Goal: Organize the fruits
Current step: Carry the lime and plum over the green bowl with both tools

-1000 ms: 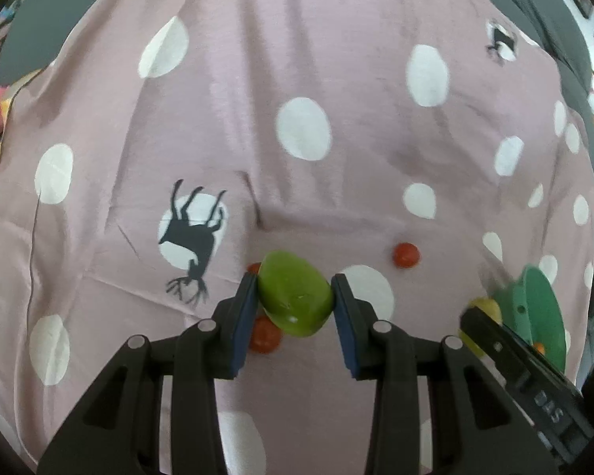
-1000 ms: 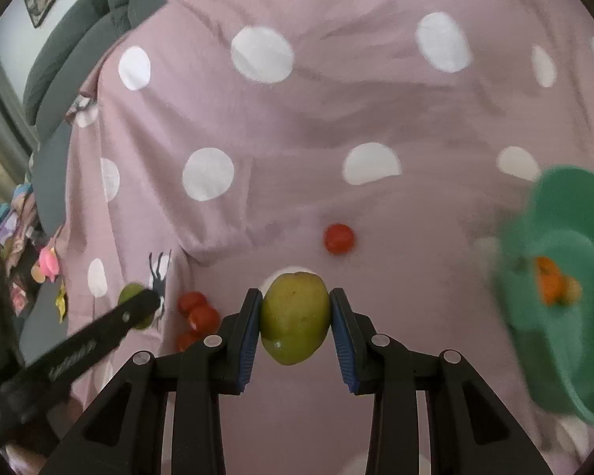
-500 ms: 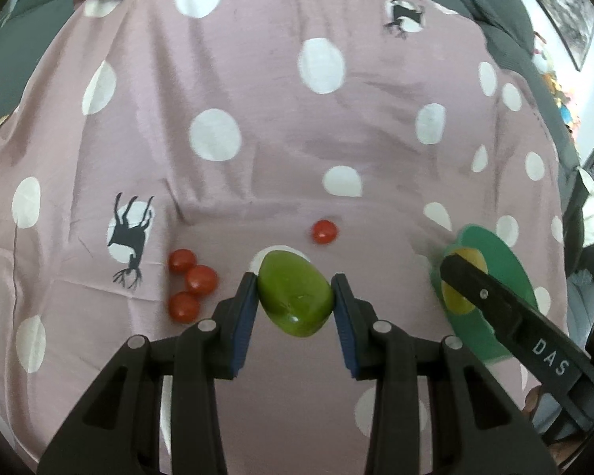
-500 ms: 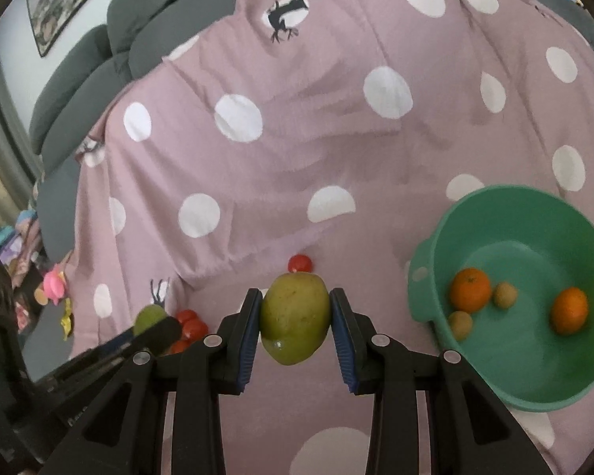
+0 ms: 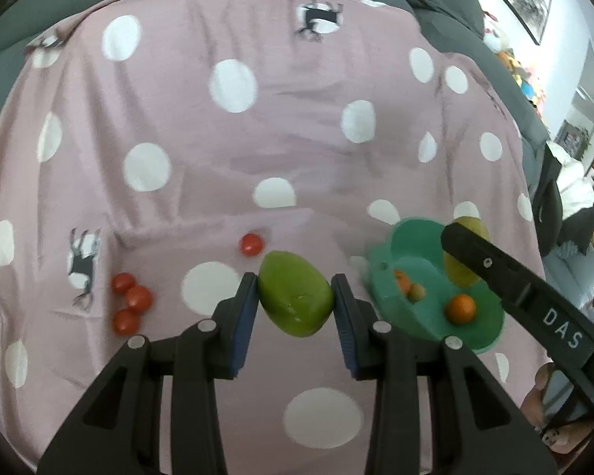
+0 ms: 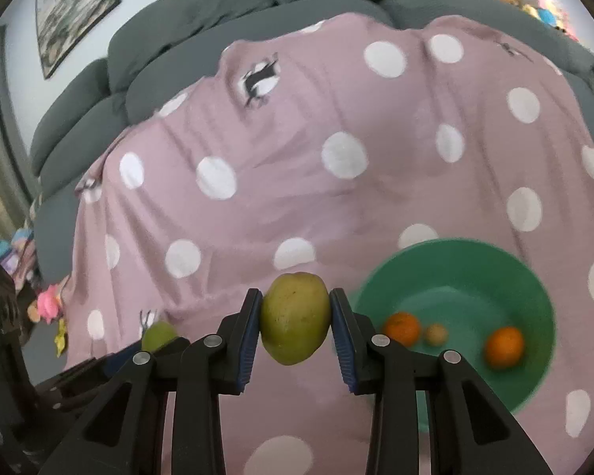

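Right now I have 2 fruits in the air: the left gripper [image 5: 295, 297] is clamped on a green mango [image 5: 295, 295], pinched at its sides between the blue pads [image 5: 244, 312], and the right gripper [image 6: 295, 318] is closed the same way on a yellower mango [image 6: 295, 316]. Both hang above the pink dotted cloth [image 5: 225, 150], neither touching it. I judge this to be the carry step, with both loads headed for the green bowl [image 6: 475, 261], which sits on the cloth just right of my right-hand mango. From the left wrist view the right gripper already reaches over the bowl with its fruit above the far part of the basin, so that one should go in first: lower it past the rim and then part the fingers. Inside the bowl lie 2 oranges [image 6: 503, 346] and a small brownish fruit [image 6: 435, 334] between them, so I want the mango set down in the bare near side rather than dropped onto them. My left hand must wait or come in from the near-left rim, since the right tool's arm crosses that path. Left on the cloth are 3 cherry tomatoes [image 5: 132, 303] clustered near the deer print [image 5: 83, 265] and 1 lone tomato [image 5: 251, 244] just behind my left mango; none blocks the way. A grey sofa [image 6: 217, 12] backs the cloth.
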A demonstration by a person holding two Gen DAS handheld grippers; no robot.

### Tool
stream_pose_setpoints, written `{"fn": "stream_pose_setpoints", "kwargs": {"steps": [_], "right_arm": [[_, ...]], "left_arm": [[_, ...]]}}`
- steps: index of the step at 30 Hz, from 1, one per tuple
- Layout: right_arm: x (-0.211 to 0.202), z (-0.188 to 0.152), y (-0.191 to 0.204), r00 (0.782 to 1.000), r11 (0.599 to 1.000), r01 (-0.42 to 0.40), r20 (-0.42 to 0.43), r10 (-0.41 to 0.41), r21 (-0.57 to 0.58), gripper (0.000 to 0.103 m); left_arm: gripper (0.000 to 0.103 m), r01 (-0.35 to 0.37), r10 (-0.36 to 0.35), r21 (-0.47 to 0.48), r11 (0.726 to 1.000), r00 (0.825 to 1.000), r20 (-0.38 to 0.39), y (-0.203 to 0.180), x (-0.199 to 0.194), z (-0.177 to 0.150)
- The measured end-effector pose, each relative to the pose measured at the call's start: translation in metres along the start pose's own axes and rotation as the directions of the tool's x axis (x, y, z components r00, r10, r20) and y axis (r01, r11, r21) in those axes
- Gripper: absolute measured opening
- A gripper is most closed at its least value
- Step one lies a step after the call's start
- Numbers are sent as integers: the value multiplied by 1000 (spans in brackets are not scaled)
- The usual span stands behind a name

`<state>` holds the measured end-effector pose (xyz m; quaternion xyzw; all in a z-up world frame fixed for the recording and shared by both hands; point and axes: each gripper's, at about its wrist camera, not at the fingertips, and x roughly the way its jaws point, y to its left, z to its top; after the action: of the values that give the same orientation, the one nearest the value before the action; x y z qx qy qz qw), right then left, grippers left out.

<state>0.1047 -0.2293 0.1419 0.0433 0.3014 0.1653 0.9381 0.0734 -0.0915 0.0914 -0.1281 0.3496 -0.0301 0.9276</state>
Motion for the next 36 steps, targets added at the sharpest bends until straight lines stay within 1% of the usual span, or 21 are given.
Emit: {"fn": "stream_pose_setpoints", "kwargs": {"steps": [6, 9, 12, 18, 26, 36], "right_arm": [[-16, 6, -36, 998, 997, 33, 50, -36, 70, 37], [-18, 7, -54, 997, 992, 53, 50, -59, 114, 37], [-20, 7, -72, 993, 984, 96, 50, -104, 152, 37], [-24, 4, -100, 986, 966, 151, 42, -164, 209, 37], [-22, 0, -120, 978, 950, 196, 17, -207, 245, 37], [-16, -3, -129, 972, 939, 232, -19, -235, 255, 37]], "left_arm": [[37, 50, -49, 22, 999, 999, -16, -35, 20, 6], [37, 69, -68, 41, 997, 997, -27, -53, 29, 8], [37, 87, -85, 62, 994, 996, -32, -69, 35, 9], [37, 125, -120, 91, 988, 991, -66, -99, 55, 9], [37, 146, -134, 119, 982, 985, -106, -120, 73, 1], [37, 162, -139, 154, 975, 979, -150, -138, 92, -7]]}}
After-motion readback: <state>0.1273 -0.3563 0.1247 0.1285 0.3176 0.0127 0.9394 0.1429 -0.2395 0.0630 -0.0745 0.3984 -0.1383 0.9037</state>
